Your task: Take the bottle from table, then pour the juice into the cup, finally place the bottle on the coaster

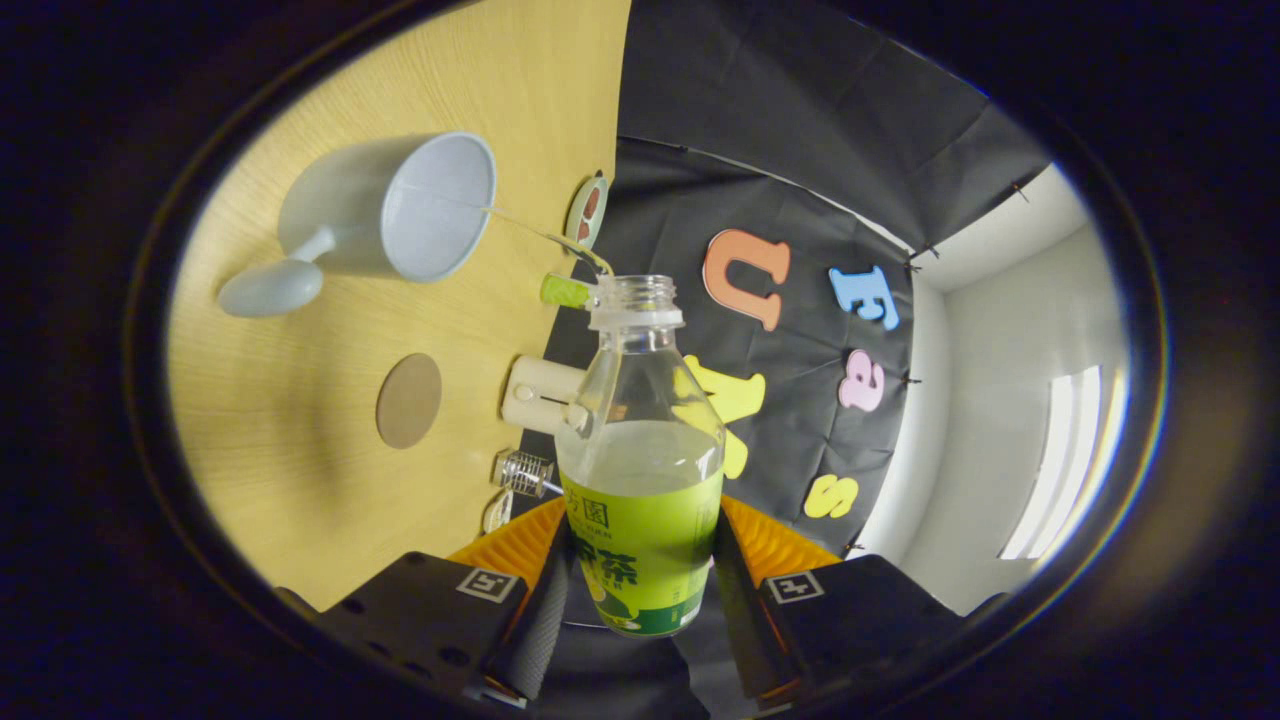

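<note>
Clamped between both fingers of the gripper (640, 580) is the green-labelled bottle (642, 470), uncapped and partly full of pale juice, each finger pressing a side of its label. Beyond the bottle's open mouth a thin stream of juice (540, 232) runs into the light blue cup (400, 205) on the wooden table (300, 440). Nearer the bottle than the cup, the round brown coaster (409, 400) lies bare on the table

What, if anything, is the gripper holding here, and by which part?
The gripper is shut on the bottle, both fingers pressing its labelled lower body from either side; the open neck is free.
</note>
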The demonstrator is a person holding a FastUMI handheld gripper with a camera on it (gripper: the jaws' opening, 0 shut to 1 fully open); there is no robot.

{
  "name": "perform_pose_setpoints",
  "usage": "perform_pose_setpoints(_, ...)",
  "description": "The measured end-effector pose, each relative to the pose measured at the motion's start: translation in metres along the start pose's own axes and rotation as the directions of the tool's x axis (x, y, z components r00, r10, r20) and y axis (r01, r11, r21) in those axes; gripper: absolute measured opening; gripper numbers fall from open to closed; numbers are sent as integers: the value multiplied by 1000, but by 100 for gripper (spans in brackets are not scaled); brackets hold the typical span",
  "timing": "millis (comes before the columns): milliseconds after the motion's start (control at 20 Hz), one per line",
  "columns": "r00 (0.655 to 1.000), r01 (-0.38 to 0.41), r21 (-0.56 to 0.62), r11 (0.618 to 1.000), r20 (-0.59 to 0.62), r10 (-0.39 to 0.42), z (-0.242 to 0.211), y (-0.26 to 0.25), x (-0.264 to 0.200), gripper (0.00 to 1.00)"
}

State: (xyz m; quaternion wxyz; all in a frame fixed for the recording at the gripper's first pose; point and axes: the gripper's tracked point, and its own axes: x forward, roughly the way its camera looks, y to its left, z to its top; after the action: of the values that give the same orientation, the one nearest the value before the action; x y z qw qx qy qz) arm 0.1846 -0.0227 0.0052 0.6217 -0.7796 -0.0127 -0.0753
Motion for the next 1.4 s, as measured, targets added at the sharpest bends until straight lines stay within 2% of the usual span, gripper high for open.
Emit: perform_pose_setpoints(1400, 1000, 25, -116, 993, 17, -23, 0, -27, -3, 75)
